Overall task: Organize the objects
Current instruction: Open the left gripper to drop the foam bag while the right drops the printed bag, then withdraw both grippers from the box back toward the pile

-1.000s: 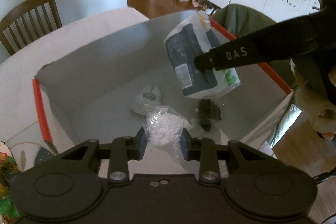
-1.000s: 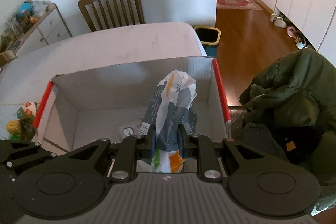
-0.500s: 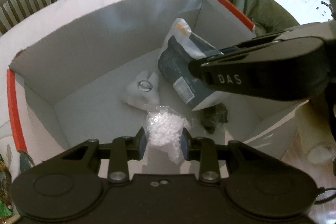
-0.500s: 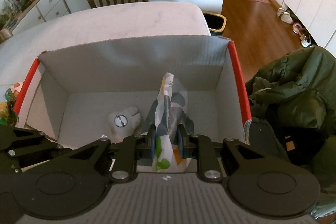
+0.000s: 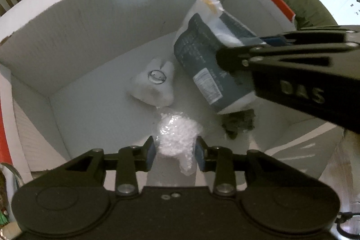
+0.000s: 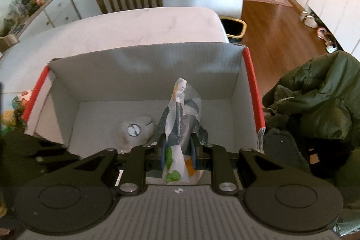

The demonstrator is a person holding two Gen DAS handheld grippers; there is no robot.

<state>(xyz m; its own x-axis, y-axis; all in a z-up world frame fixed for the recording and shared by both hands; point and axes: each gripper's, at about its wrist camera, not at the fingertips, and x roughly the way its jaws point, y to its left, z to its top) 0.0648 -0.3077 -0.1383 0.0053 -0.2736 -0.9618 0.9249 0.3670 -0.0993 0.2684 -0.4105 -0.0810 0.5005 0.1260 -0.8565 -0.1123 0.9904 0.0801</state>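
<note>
Crowding box [image 6: 144, 73] floor, far wall clear

White table [image 6: 139, 26] bearing open red-edged cardboard box [image 6: 144, 64].

The left half of the box [image 6: 144, 66] floor is left unoccupied. The centre is obstructed by a white pouch [image 5: 154, 86]; the right side is blocked by the snack bag [image 5: 207, 60] and a dark object [image 5: 238, 124].
</note>
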